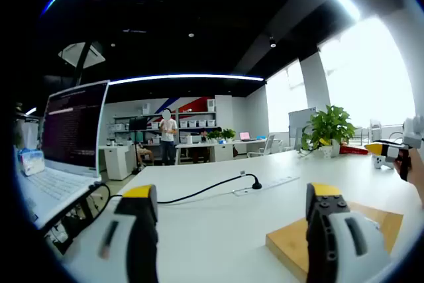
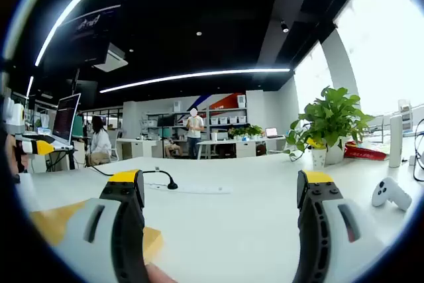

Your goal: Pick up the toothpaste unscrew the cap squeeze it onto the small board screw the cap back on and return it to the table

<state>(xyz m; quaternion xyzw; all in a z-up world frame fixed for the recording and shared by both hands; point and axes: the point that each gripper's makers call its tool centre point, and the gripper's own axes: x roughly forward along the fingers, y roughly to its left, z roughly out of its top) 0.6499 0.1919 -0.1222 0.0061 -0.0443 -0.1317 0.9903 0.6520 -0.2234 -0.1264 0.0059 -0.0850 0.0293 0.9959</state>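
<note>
Toothpaste: its place cannot be told from either view, so neither its long axis nor its bearing from the jaws can be given; the search must precede the pick.

Nearest, the left gripper (image 1: 232,193) has its two yellow-tipped jaws spread wide with nothing between them. The right gripper (image 2: 222,180) likewise stands released and unloaded. Both hover over the white table (image 1: 218,230).

Just beyond the jaws lies the small board (image 1: 331,236), a flat wooden slab resting on the table. In the left gripper view it sits at 4 o'clock, partly behind the right-hand jaw. In the right gripper view the same board (image 2: 46,223) sits at 8 o'clock, behind the left-hand jaw. The board therefore lies between the two grippers, and it appears about equally near to each, so either could reach it.

Farther out, a black cable (image 1: 205,189) runs to a white power strip (image 1: 265,185) at 12 o'clock of the left jaws. An open laptop (image 1: 69,130) stands at 10 o'clock. A white game controller (image 2: 391,192) lies at 3 o'clock in the right gripper view.

Farthest on the table, a potted plant (image 2: 331,120) stands at 2 o'clock. A person (image 1: 167,137) stands by the shelves beyond.
</note>
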